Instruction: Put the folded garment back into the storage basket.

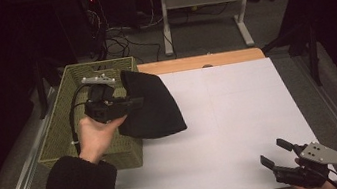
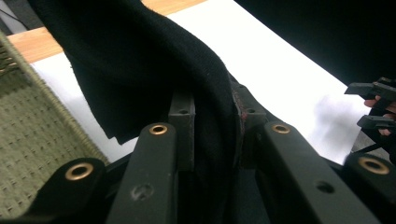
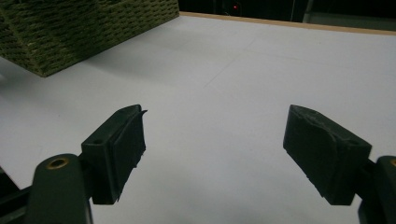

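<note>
A: High view first: a white table top (image 1: 232,130) is seen, with a wooden strip at its far edge. What is placed at the left?

B: A green woven basket (image 1: 60,131) is placed at the left edge of the table. A black knit cloth (image 1: 153,107) is held up just right of it, partly over the basket rim and partly over the white surface.

A: By what is the cloth held?

B: It is clamped by the left gripper (image 1: 130,103); in the left gripper view the fabric (image 2: 154,70) is pinched between the two pads.

A: And the other one?

B: The right gripper (image 1: 277,152) is kept at the near right corner, well apart from the cloth. Its jaws are spread wide, and nothing is between them.
</note>
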Demonstrator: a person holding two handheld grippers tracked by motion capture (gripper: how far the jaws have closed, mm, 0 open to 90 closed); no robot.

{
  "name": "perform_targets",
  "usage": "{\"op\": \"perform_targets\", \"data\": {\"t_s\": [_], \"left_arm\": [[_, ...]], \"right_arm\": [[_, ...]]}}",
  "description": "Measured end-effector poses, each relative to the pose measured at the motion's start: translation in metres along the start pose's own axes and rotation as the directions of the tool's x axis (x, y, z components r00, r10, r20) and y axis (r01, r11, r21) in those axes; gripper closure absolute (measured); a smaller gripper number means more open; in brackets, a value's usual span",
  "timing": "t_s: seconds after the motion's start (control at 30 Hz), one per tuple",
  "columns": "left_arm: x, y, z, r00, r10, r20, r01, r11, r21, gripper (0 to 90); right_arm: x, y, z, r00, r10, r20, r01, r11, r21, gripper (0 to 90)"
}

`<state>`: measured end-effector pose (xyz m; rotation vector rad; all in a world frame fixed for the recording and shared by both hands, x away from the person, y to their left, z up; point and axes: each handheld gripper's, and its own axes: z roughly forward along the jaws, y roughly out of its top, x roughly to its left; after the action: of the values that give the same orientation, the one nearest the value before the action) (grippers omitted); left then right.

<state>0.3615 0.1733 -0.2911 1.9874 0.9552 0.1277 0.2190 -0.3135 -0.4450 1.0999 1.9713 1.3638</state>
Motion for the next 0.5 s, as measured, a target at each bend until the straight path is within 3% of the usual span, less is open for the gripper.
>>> {"op": "perform_targets", "data": {"t_s": [0.5], "left_arm": [[0.012,-0.006,-0.011,0.9995,-0.016,-0.028,0.015,0.9998,-0.011,71.5]], "right_arm": [[0.000,0.000,0.001,1.0000,0.000,-0.001,0.000,1.000,0.002,21.2]]}}
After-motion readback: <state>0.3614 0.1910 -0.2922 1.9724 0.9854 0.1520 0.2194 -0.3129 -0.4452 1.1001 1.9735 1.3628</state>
